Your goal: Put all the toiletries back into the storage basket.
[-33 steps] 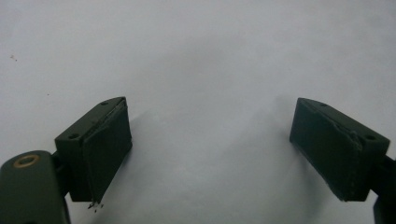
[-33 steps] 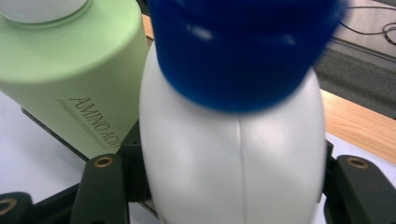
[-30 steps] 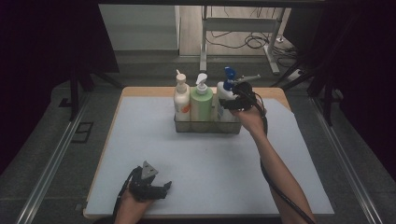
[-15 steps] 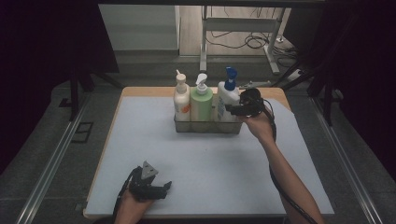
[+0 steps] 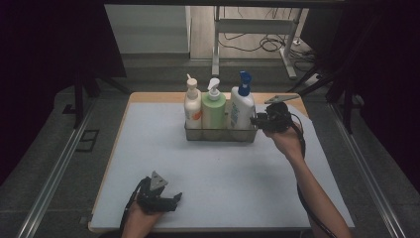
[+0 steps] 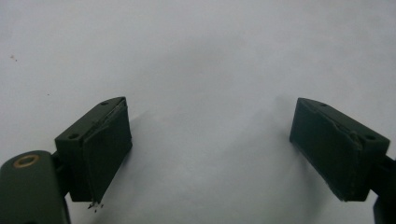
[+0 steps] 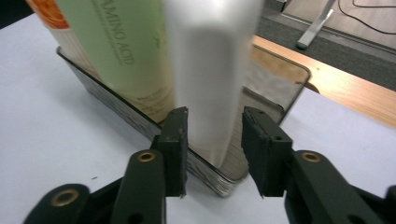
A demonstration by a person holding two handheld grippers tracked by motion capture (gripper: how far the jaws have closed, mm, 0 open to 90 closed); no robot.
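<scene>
I am holding my left gripper (image 5: 173,200) low over the pale mat (image 5: 218,168), well on my near side of the metal tray (image 5: 221,134), and its jaws are standing wide apart with bare mat between them.

Farther out, my right gripper (image 5: 255,120) is reaching in level at the tray's right end. Its jaws have just been closing, and the white bottle with the blue pump (image 5: 241,110) is standing between them; in the right gripper view the left pad (image 7: 175,140) looks to be just at the bottle's (image 7: 210,79) side, while a thin gap is showing beside the other, so I am not yet clamping it.

That bottle is standing upright in the tray's right end. Touching it toward the tray's middle is the green bottle (image 5: 214,110), and at the tray's left end is standing the cream bottle with the orange label (image 5: 192,106).

Beyond the tray, the wooden table edge (image 5: 158,97) is showing past the mat.
</scene>
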